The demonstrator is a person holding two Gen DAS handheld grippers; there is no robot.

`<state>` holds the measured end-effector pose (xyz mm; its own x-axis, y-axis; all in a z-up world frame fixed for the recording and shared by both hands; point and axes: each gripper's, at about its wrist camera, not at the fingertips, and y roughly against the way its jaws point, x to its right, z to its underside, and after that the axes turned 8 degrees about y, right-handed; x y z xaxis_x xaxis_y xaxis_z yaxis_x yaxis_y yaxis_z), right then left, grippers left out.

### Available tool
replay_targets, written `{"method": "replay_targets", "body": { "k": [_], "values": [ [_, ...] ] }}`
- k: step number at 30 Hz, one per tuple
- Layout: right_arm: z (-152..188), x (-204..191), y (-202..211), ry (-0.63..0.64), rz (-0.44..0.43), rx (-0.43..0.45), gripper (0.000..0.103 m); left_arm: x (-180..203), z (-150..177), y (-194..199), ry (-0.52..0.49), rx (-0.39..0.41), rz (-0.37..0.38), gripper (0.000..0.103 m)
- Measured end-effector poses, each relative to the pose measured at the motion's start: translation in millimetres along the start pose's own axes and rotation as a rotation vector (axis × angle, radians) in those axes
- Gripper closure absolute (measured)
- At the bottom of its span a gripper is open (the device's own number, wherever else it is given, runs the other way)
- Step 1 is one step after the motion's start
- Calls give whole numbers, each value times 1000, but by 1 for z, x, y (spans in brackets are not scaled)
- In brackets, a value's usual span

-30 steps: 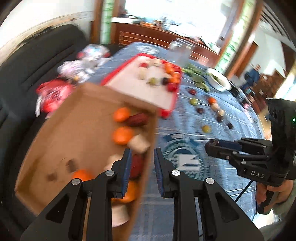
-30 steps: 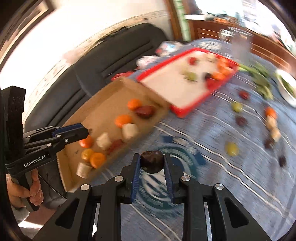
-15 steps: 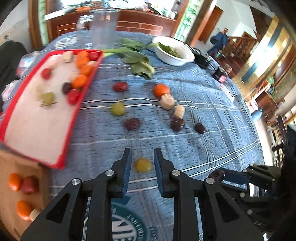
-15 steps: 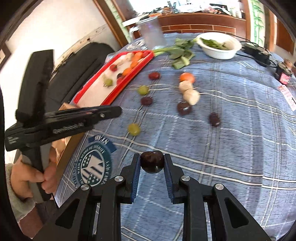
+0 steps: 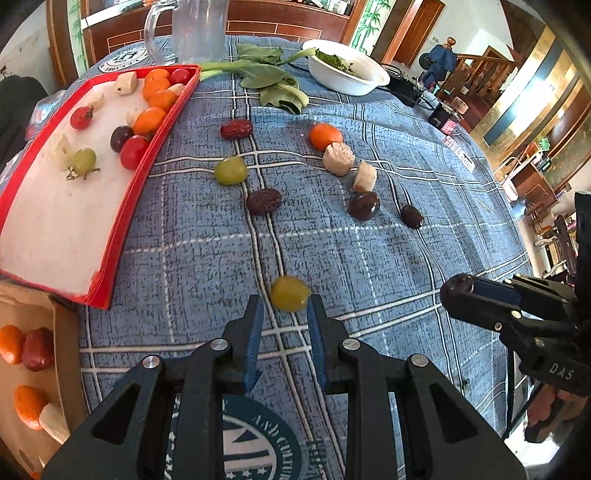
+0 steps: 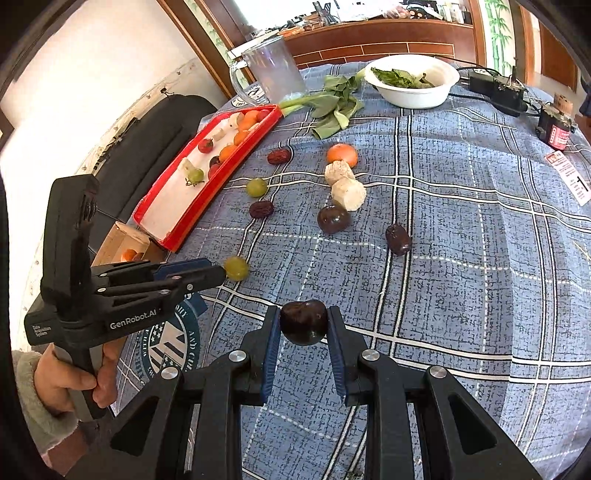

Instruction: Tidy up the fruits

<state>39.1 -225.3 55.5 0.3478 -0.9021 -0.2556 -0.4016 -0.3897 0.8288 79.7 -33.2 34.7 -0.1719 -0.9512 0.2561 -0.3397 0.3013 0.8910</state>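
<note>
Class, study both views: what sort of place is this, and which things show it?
Probably a home dining room: a table under a blue plaid tablecloth, a white bowl of leafy greens, a clear glass mug, and a wooden sideboard behind.

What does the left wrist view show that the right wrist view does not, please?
Only the left wrist view shows the fruits lying in the cardboard box. Only the right wrist view shows the hand holding the left gripper, and the dark fruit head-on in the right gripper. Both show the green grape, red tray and white bowl.
</note>
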Motion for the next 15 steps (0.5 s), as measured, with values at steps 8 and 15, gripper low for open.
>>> {"method": "replay_targets", "body": {
  "k": [8,15],
  "values": [
    [-2,-1,-1,-3,2,0,77,12,-2,-18,-41,-29,-33,81],
    [-1,-2,1,-12,12,4,77,21,-2,-25,-68,-38,-39,84]
  ]
}}
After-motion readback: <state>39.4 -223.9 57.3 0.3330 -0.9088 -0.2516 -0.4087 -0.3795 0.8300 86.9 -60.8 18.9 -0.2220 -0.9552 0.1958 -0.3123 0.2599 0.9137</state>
